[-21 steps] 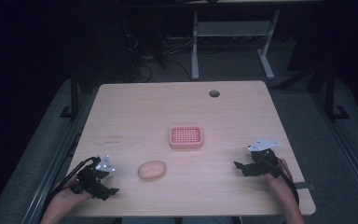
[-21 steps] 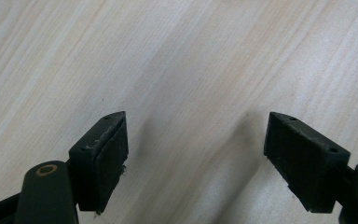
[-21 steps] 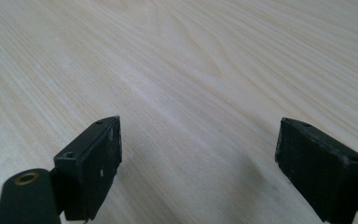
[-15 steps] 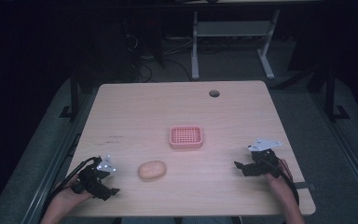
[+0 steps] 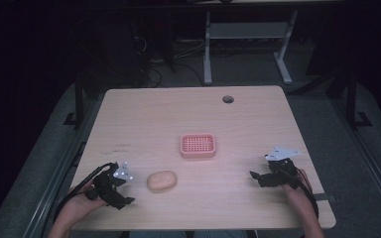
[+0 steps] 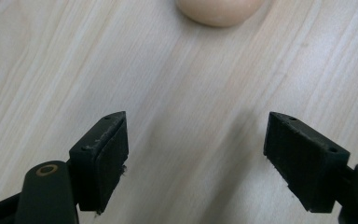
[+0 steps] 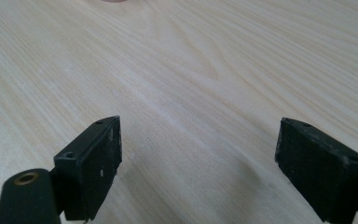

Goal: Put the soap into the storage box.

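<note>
Beige soap (image 5: 161, 180) lies on the wooden table (image 5: 258, 124), just beside the left gripper (image 5: 122, 191), whose jaws stand wide apart. The right gripper (image 5: 259, 176), far away, is also spread, holding nothing.

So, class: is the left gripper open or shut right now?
Open. The left gripper shows its two black jaws wide apart over bare table, holding nothing; the peach soap lies ahead, untouched.

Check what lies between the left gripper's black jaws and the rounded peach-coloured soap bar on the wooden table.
Nothing: in the left gripper view, bare wood table runs from the open left gripper to the peach-coloured soap bar ahead.
</note>
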A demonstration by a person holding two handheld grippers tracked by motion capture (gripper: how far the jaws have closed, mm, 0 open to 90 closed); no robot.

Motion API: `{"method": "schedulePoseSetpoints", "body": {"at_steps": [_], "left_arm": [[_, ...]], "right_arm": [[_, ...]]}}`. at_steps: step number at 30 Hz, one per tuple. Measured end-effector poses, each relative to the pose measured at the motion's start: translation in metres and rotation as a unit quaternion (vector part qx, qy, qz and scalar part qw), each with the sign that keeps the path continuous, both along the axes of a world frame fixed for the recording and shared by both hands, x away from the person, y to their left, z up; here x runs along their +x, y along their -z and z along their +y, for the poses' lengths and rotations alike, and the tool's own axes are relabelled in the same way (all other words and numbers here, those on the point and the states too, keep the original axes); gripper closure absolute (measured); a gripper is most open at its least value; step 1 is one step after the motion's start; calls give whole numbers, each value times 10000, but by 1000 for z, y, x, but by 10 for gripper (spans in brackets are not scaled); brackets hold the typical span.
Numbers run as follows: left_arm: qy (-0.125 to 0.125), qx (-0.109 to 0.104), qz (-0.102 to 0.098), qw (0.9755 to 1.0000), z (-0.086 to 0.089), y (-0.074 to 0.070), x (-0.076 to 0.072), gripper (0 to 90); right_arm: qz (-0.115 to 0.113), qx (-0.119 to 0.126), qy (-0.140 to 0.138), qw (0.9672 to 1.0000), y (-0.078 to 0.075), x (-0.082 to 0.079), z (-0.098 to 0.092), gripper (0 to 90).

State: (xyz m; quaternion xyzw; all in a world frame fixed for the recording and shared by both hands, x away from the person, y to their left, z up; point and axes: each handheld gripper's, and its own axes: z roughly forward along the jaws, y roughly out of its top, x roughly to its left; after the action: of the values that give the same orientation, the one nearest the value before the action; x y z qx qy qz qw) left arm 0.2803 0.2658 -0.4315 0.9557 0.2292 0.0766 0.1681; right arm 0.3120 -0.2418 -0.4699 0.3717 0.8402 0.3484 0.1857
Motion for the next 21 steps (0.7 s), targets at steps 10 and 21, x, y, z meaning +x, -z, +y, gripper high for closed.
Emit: {"method": "schedulePoseSetpoints", "body": {"at_steps": [10,21], "left_arm": [[89,35,1,10000,-8,-3,4,218],[192,40,4,9998,-19,-5,9,214]], "right_arm": [[18,15,3,10000,0,0,0,139],[18,25,2,10000,0,0,0,139]]}}
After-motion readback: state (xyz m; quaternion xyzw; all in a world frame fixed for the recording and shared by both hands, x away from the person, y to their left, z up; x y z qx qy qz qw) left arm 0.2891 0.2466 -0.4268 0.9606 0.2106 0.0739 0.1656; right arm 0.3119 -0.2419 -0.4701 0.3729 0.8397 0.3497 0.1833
